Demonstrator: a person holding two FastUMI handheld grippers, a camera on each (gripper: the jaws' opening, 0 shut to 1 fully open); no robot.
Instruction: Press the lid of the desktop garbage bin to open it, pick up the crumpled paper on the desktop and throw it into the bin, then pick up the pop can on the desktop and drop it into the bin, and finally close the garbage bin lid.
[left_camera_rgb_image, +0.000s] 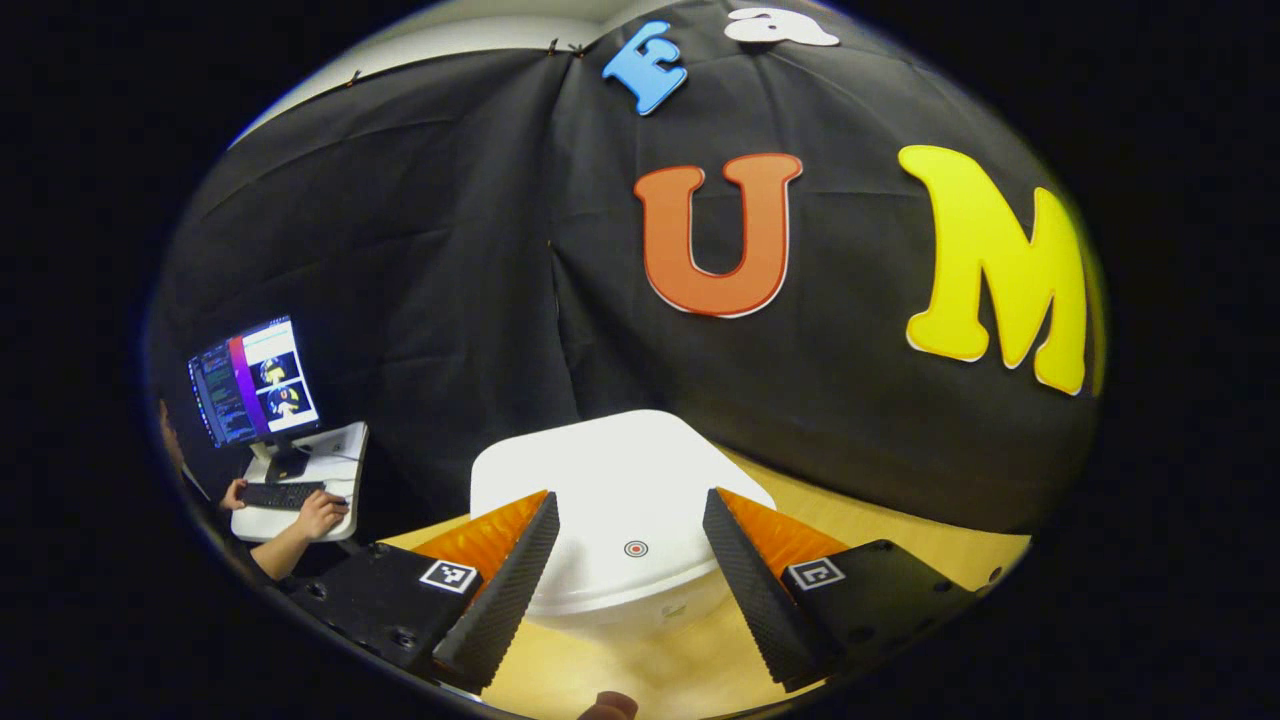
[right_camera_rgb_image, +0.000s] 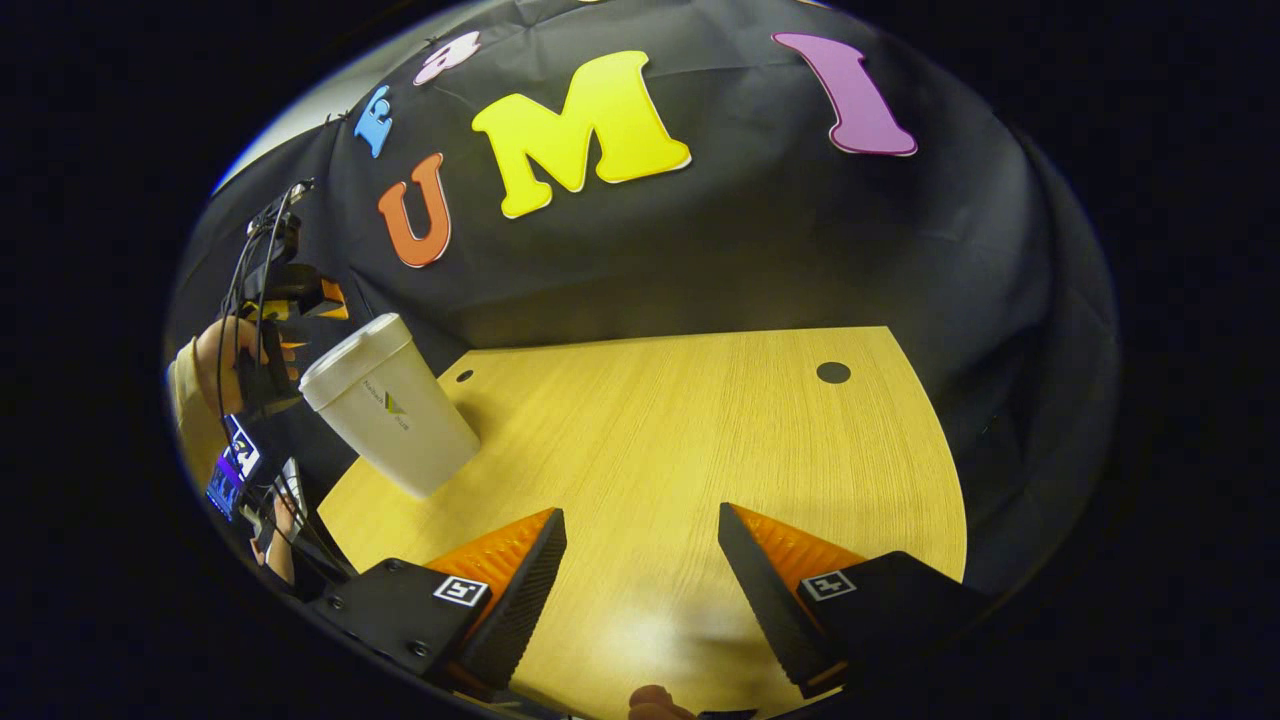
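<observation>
The white desktop bin (left_camera_rgb_image: 620, 500) stands on the wooden table with its lid down; a small round mark (left_camera_rgb_image: 636, 548) sits near the lid's front edge. My left gripper (left_camera_rgb_image: 630, 530) hovers just above and in front of the lid, open, one finger on each side of the mark. In the right gripper view the same bin (right_camera_rgb_image: 395, 415) stands at the left of the table, with the left gripper (right_camera_rgb_image: 290, 290) and the hand holding it above and behind it. My right gripper (right_camera_rgb_image: 640, 560) is open over bare tabletop with nothing between its fingers.
The wooden table (right_camera_rgb_image: 700, 440) has two round cable holes (right_camera_rgb_image: 832, 372) near its back edge. To the far left a person types at a keyboard (left_camera_rgb_image: 282, 494) under a monitor (left_camera_rgb_image: 252, 382) on a small white desk.
</observation>
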